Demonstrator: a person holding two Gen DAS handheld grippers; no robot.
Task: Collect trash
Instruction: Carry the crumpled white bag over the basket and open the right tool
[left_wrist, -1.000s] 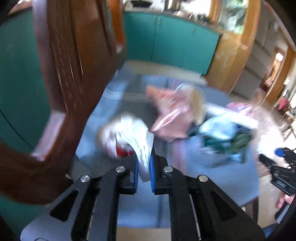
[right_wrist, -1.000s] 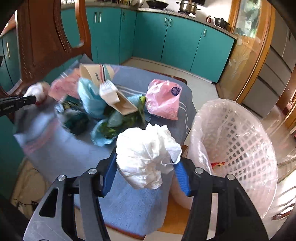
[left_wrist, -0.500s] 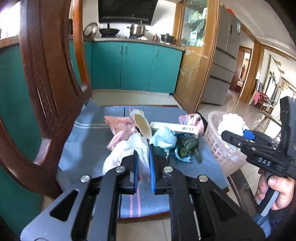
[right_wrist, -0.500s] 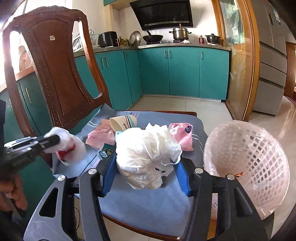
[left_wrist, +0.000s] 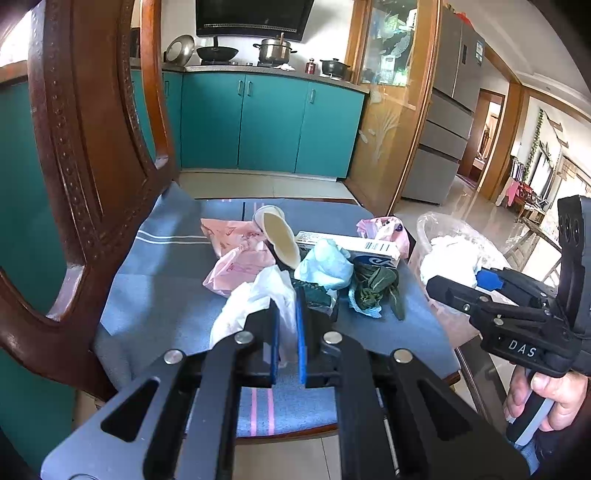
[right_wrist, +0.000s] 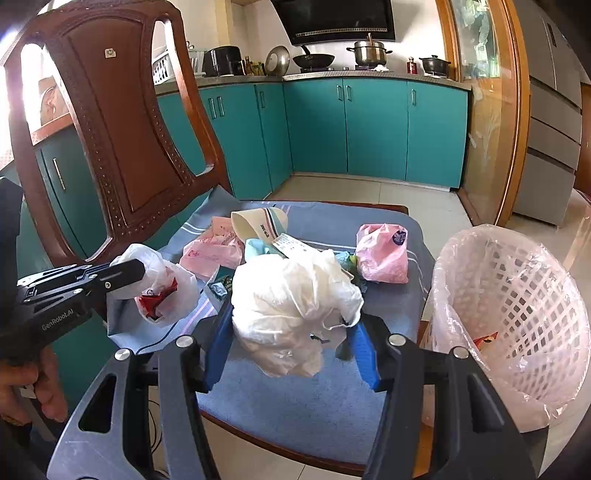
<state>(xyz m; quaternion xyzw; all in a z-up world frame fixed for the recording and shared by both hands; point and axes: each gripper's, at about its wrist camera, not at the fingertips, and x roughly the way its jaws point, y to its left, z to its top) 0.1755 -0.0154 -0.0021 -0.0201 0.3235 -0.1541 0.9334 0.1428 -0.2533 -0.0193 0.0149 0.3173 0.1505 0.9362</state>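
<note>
Both claws loaded above the chair seat (right_wrist: 295, 398). Left gripper (left_wrist: 286, 332) pinched nearly shut on a thin white bag (right_wrist: 159, 288) with something red inside; right gripper (right_wrist: 291, 350) at mid width, clamped on a bulky crumpled white bag (right_wrist: 295, 295). Lined basket (right_wrist: 517, 314) just beside the seat, on the right. Still on the seat: paper cup (right_wrist: 258, 225), two pink bags (right_wrist: 382, 254), carton, greens.

Suggested handling:
- Carry right load first; nearest the basket.
- Release only once well over the rim, low, to avoid catching the liner.
- Keep left pinch firm; thin film likely to slip.
- Stagger the two drops to avoid claws colliding.
</note>
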